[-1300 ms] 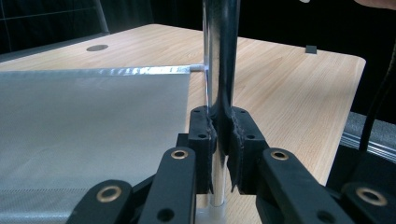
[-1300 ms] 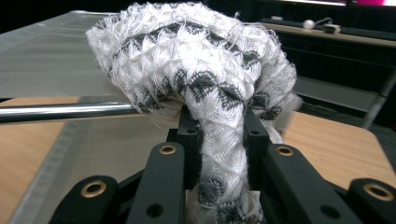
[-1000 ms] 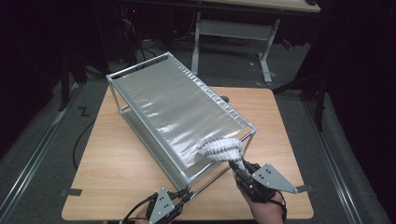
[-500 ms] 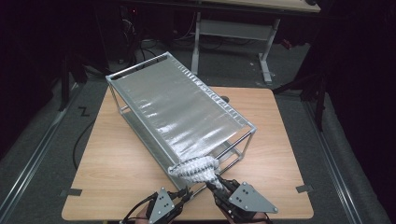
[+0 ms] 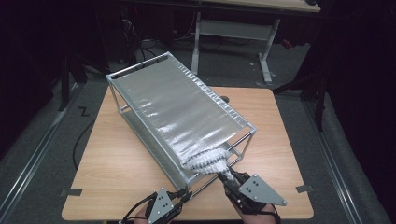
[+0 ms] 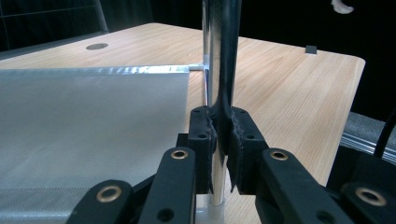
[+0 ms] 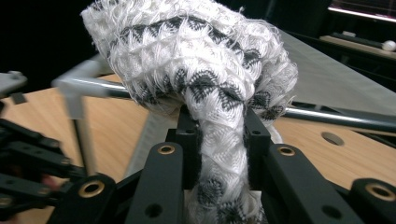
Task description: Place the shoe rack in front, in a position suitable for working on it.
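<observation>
A metal rack [image 5: 177, 107] with silver mesh shelves stands slantwise on the wooden table [image 5: 116, 158]. My left gripper [image 5: 184, 193] is at the rack's near corner. In the left gripper view, that gripper [image 6: 220, 126] is shut on the rack's upright chrome post [image 6: 217, 56], beside the lower shelf [image 6: 84, 130]. My right gripper [image 5: 229, 176] is shut on a bunched white cloth with black zigzags [image 5: 208, 161]. The cloth rests on the near end of the top shelf. In the right gripper view the cloth [image 7: 196, 60] bulges above the right gripper [image 7: 218, 126], over a rack rail [image 7: 327, 114].
A cable hole [image 5: 225, 99] shows in the table just behind the rack. A second table with a white frame [image 5: 233, 28] stands behind. Cables lie on the dark floor at the left, and tape marks [image 5: 304, 188] sit near the table's front corners.
The right gripper carried the cloth from the rack's near right corner leftward along the near edge, then partway back to the right. The left gripper stayed on the post.
</observation>
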The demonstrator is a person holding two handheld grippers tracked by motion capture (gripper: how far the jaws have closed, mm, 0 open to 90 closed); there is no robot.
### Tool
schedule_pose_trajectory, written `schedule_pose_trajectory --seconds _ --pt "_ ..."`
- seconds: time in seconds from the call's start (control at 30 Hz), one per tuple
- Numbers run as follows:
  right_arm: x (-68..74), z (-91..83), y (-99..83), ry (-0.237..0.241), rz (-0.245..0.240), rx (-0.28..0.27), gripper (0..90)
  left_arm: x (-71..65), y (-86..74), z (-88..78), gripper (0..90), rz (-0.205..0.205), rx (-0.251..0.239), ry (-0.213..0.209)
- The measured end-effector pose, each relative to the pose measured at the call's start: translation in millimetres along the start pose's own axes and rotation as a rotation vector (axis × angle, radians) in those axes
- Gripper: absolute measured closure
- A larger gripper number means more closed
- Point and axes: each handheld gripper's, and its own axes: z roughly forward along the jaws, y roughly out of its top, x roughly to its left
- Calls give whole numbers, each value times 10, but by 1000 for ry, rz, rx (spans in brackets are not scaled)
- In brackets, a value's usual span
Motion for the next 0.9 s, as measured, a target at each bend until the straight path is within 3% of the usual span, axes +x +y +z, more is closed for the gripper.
schedule_pose_trajectory --seconds 0.37,0.5,0.6,0.9 --pt "-528 53 -80 -130 82 13 753 26 -30 -101 806 -10 4 23" --pt "-685 58 -98 -203 87 21 754 22 -41 -120 806 -18 -1 26" --pt "-793 54 -112 -230 113 21 754 21 -45 -128 807 -15 -1 26" --pt "-881 49 -155 -266 137 24 754 28 -44 -129 806 -12 1 21"
